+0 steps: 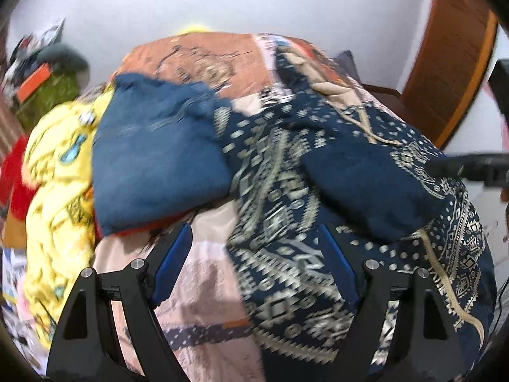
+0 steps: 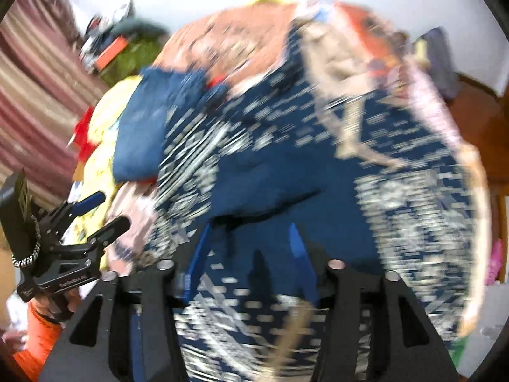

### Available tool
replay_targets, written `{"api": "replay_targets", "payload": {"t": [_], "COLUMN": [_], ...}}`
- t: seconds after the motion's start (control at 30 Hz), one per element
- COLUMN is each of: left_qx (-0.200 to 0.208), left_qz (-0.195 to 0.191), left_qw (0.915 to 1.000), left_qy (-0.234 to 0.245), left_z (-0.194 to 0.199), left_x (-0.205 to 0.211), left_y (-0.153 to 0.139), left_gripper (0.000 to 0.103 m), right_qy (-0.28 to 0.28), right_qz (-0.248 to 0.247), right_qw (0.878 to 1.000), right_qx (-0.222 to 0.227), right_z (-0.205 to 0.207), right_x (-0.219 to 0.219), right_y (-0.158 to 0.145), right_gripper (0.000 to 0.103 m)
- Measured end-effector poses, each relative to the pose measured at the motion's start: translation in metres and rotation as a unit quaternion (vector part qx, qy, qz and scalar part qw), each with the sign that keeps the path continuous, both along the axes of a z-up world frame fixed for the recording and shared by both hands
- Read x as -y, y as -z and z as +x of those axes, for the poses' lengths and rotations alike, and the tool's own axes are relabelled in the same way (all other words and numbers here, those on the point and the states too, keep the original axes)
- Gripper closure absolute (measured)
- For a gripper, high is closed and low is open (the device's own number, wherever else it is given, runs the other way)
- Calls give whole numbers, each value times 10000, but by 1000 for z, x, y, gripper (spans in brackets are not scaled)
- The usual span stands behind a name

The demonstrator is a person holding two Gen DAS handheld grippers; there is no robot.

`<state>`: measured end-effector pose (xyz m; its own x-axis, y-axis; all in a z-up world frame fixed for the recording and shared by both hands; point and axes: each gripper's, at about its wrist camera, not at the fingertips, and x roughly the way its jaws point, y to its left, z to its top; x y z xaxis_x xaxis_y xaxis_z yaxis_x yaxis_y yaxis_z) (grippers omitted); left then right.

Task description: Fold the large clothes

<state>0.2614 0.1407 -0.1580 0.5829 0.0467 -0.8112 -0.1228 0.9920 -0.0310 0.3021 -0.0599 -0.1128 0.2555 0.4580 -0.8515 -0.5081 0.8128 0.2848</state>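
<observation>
Navy patterned garment [image 1: 286, 197] lies spread across the bed's pink-orange sheet [image 1: 203, 60], folded blue cloth [image 1: 159, 159] just left of it, left gripper [image 1: 254, 267] spread wide with nothing gripped, right gripper [image 2: 248, 254] partly spread over blurred navy fabric.

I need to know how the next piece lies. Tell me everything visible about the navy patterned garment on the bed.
The navy patterned garment is a large, thin-looking cloth, dark blue with cream geometric bands, dots and diamonds and a tan trim along its edge. It lies spread and rumpled, partly folded on itself, over the pinkish bed cover, its upper left edge meeting a folded plain blue garment. The left tool stands open above its lower edge; the right tool, jaws apart, is over its plain blue part. Blur hides whether either touches it.
</observation>
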Motion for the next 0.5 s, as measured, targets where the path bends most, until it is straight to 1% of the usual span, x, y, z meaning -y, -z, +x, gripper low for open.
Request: {"api": "replay_targets", "payload": {"t": [0.1,0.2,0.23,0.33,0.43,0.5], "left_qx": [36,-9,-65,-280,-546,-763], "left_qz": [266,568,693,894,1069,1282], "left_qw": [9989,9956,9937,9887,9838,9794], "left_qy": [383,750,880,1174,1334,1364], "left_z": [18,36,44,63,82,97], "left_x": [29,59,71,95,111,118], "left_y": [-5,-2,3,20,40,58], "left_gripper": [22,22,22,22,22,23], "right_qy": [438,887,1034,1392,1604,1683], "right_qz": [-214,-408,-451,-589,-829,-896], "right_qw": [9979,9936,9920,9873,9830,9815], "right_qx": [437,574,567,487,345,166], "right_z": [8,19,22,31,39,43], "right_x": [34,68,80,111,135,147], "right_y": [-8,-7,-4,10,31,45], "right_gripper": [48,48,48,48,48,48]}}
